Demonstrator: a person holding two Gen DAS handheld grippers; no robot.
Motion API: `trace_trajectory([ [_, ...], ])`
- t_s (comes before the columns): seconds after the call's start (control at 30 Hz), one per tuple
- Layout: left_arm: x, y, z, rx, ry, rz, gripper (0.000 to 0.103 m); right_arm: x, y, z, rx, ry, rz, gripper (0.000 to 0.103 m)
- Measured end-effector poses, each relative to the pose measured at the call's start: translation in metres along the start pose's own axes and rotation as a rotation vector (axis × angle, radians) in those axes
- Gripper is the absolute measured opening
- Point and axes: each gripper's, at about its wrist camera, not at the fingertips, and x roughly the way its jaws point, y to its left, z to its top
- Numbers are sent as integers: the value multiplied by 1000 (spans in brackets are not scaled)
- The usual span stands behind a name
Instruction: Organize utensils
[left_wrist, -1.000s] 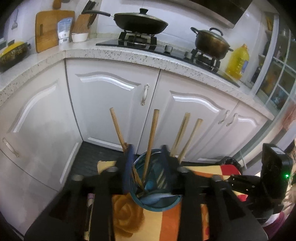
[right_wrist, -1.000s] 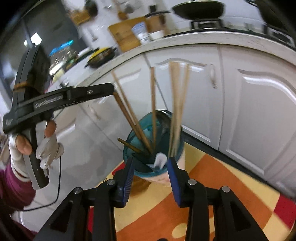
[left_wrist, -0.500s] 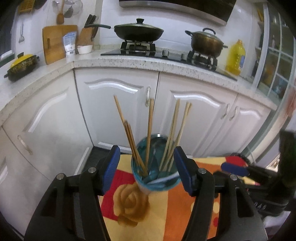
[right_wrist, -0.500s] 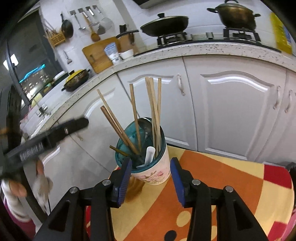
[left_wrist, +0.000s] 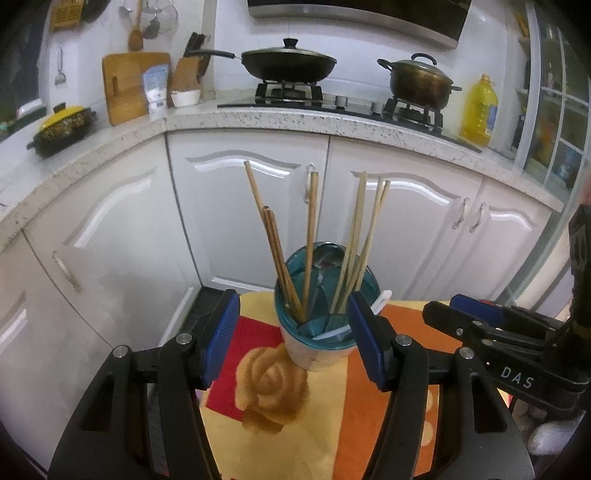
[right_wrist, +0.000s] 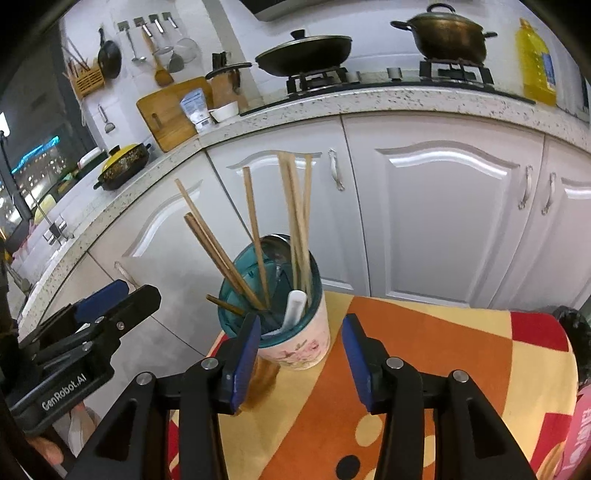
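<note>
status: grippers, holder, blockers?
Left gripper open, empty. Right gripper open, empty. Holder upright on cloth, chopsticks inside. Nothing blocking.

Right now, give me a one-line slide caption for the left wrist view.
Open left gripper facing a utensil cup of chopsticks on a colourful cloth, white kitchen cabinets behind.

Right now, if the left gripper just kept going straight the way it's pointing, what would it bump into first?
Most likely the cup full of chopsticks. It stands straight ahead of the left gripper, in line with the gap between the open jaws, which touch nothing. Depth is hard to judge, so how soon is unclear.
</note>
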Motion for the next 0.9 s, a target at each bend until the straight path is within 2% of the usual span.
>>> trace_trajectory([
  [0.23, -7, 6, -2, 0, -17, 52, 60, -3, 8, 3, -20, -15, -21, 46],
  [0.37, -10, 13, -4, -19, -17, 63, 60, -5, 10, 4, -25, -27, -39, 53],
  [0.9, -17, 15, -8, -24, -28, 106, 60, -3, 15, 2, -23, -18, -46, 54],
])
